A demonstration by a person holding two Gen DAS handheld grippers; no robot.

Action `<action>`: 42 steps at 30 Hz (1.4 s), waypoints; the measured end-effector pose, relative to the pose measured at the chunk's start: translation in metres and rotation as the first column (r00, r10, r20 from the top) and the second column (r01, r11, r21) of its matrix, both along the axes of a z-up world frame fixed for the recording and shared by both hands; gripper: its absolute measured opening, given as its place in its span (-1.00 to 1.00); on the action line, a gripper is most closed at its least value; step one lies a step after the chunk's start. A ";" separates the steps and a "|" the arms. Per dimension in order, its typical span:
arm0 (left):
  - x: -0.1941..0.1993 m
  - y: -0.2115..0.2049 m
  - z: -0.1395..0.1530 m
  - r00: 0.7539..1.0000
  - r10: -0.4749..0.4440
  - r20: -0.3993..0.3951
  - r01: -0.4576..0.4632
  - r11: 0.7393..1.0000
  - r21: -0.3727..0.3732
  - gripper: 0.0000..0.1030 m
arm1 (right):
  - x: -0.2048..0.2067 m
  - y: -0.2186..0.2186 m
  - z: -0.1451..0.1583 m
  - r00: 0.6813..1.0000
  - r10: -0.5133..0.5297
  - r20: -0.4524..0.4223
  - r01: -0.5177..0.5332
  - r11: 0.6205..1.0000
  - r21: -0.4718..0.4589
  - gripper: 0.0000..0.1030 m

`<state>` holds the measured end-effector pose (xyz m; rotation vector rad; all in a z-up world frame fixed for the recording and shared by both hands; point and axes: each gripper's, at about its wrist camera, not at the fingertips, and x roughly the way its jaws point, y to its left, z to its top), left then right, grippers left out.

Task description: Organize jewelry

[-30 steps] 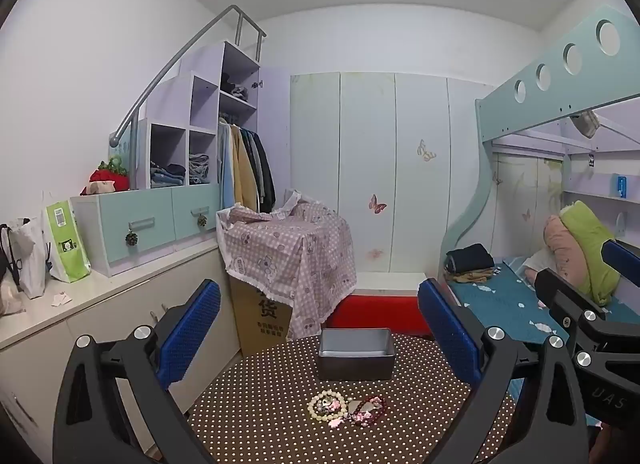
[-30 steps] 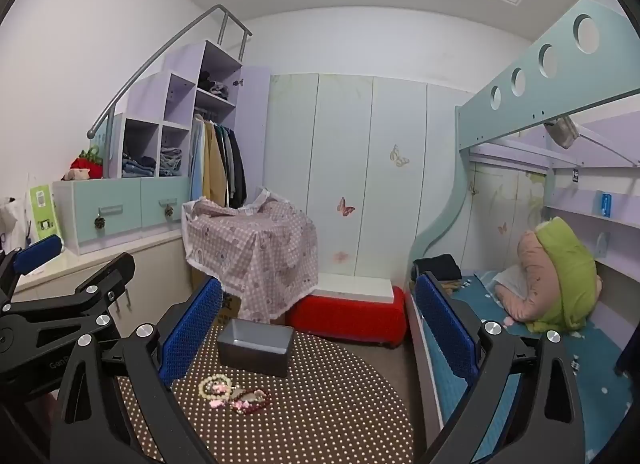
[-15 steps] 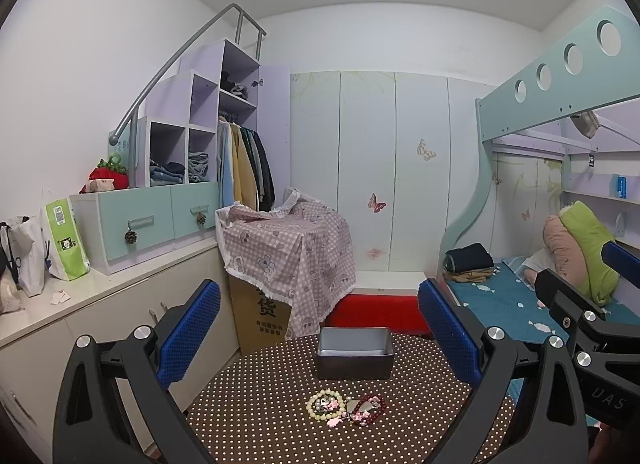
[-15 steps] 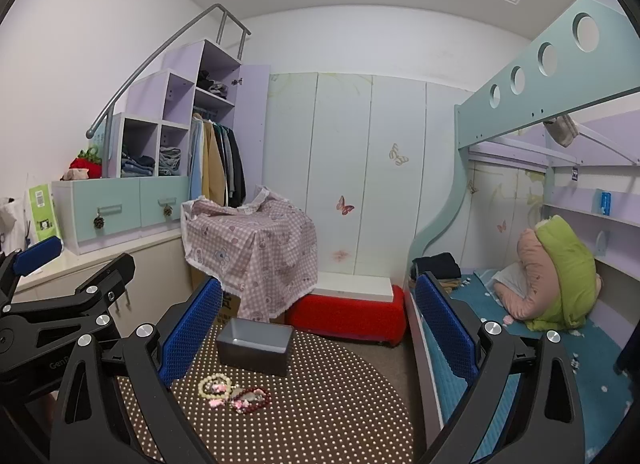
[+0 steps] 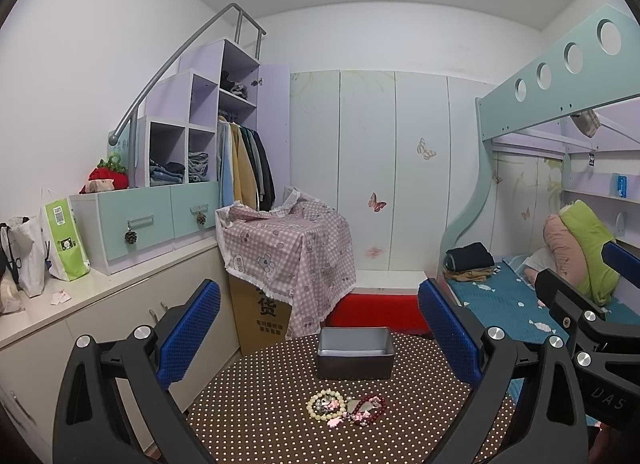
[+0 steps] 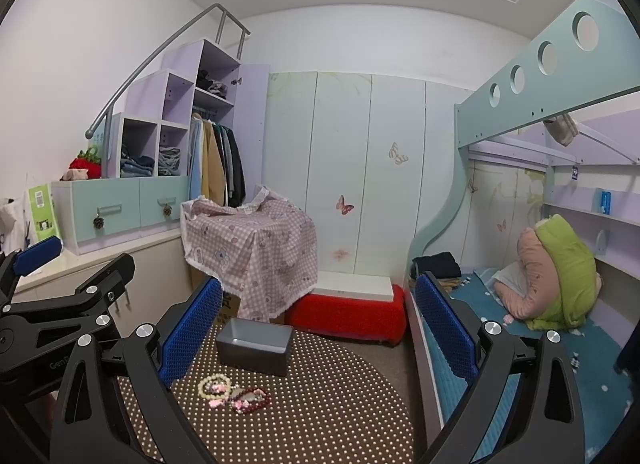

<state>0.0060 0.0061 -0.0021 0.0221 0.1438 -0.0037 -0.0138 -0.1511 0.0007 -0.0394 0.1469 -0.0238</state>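
A cream bead bracelet (image 5: 326, 404), a dark red bead bracelet (image 5: 370, 410) and small pink pieces lie together on a round brown table with white dots (image 5: 260, 404). An open grey box (image 5: 354, 353) stands just behind them. My left gripper (image 5: 320, 328) is open and empty, held above the table with the jewelry between its fingers. My right gripper (image 6: 318, 324) is open and empty, to the right of the left one. In the right wrist view the bracelets (image 6: 234, 392) and the box (image 6: 254, 346) are at lower left.
A white counter (image 5: 80, 296) with bags runs along the left wall. A cloth-covered carton (image 5: 288, 256) and a red bench (image 5: 376, 310) stand behind the table. A bunk bed (image 6: 520, 328) fills the right side.
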 end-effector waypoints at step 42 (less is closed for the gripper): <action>0.016 0.002 -0.006 1.000 0.005 -0.026 -0.005 1.000 0.013 0.87 | 0.021 0.005 -0.009 1.000 -0.001 -0.031 0.001 1.000 0.003 0.83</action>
